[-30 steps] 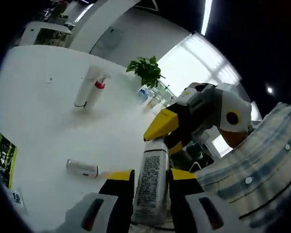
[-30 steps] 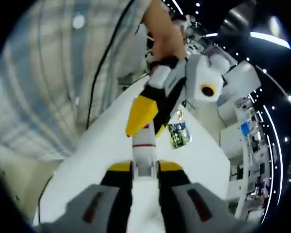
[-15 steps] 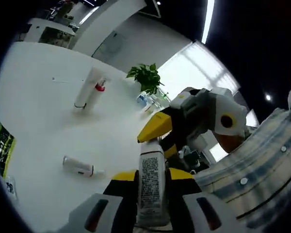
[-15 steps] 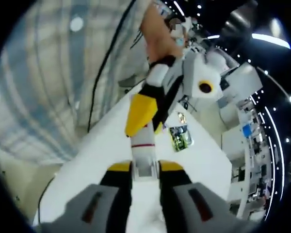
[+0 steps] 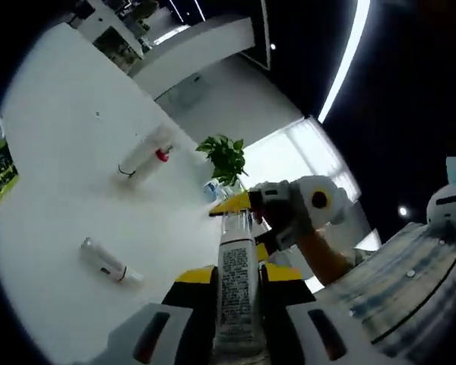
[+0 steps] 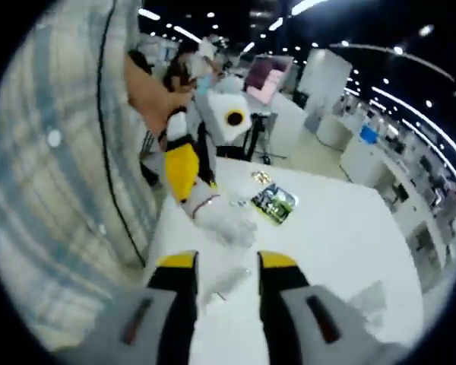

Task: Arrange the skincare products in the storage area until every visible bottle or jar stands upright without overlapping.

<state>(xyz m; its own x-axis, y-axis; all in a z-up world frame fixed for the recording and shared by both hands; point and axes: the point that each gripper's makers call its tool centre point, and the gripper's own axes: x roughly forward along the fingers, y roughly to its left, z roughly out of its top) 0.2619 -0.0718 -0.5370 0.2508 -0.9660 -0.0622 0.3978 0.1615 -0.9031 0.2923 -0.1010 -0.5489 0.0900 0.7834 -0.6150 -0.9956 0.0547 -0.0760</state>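
White surface [image 5: 61, 205] under everything. Tube [image 5: 235, 293] aloft, clamped between left gripper [image 5: 234, 289] jaws by its printed body; probably light, squashy, slick, best pinched low. Right gripper [image 6: 226, 283] spread apart, empty. Pair of bottles [image 5: 143, 154] upright far off; small tube [image 5: 106, 261] lying flat.

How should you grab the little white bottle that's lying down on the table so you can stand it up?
Grip the lying white bottle across the middle of its body, jaws closing on the two long sides and coming down from above. It lies flat on the white table, so only its top and sides are free, and its round body could roll. The left gripper is full with a printed bottle.
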